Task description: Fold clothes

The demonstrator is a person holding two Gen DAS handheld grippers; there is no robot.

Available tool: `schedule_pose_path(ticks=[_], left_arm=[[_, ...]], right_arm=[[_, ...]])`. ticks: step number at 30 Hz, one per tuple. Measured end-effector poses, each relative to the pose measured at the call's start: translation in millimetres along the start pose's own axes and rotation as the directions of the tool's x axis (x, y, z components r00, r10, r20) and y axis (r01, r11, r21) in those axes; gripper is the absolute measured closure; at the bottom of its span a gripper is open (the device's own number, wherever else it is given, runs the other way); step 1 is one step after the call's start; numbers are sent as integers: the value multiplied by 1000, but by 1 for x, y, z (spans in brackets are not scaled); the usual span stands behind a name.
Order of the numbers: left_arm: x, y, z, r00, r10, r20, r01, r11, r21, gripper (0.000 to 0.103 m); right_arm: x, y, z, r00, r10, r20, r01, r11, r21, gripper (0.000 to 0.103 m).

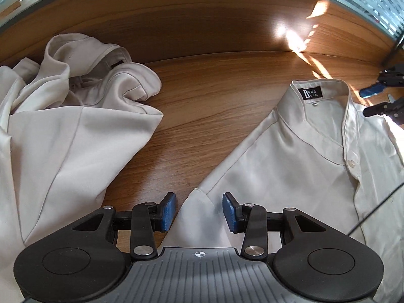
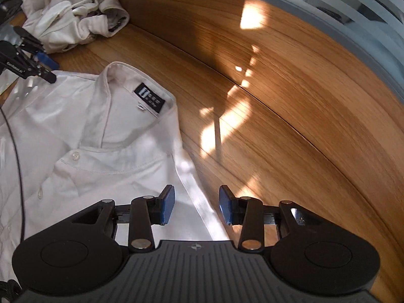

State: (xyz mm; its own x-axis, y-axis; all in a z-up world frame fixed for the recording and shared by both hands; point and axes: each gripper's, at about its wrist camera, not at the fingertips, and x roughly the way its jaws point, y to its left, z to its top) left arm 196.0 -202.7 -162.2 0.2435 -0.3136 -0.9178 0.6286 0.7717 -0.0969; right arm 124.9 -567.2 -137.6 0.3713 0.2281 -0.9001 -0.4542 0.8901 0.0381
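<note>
While the cream button-up shirt with a black neck label [image 1: 298, 156] lies flat on the brown wood-grain table [image 1: 202, 101], the left gripper [image 1: 199, 212] stands open over its shoulder edge at six o'clock. The right gripper [image 2: 197, 205], also open and empty, straddles the opposite edge. A crumpled cream garment [image 1: 75, 116] sits at nine o'clock.

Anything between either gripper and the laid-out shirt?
Nothing visible. The left gripper and right gripper each hang open over a side edge of the shirt; the crumpled garment lies apart.

Cream shirt [image 1: 290, 156], seemingly black label [image 1: 312, 92].
</note>
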Motion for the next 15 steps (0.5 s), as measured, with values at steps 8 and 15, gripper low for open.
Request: schedule_pose_path(ticks=[8,15], left_arm=[[3,2,14,998,-62,13,60,995,84,78],[-4,1,8,992,-120,40,116,989,89,96]], right_arm=[[26,1,45,994,109,-20,-111,986,-127,53],[33,-5,47,977,208,-46,-212,972,-105,84]])
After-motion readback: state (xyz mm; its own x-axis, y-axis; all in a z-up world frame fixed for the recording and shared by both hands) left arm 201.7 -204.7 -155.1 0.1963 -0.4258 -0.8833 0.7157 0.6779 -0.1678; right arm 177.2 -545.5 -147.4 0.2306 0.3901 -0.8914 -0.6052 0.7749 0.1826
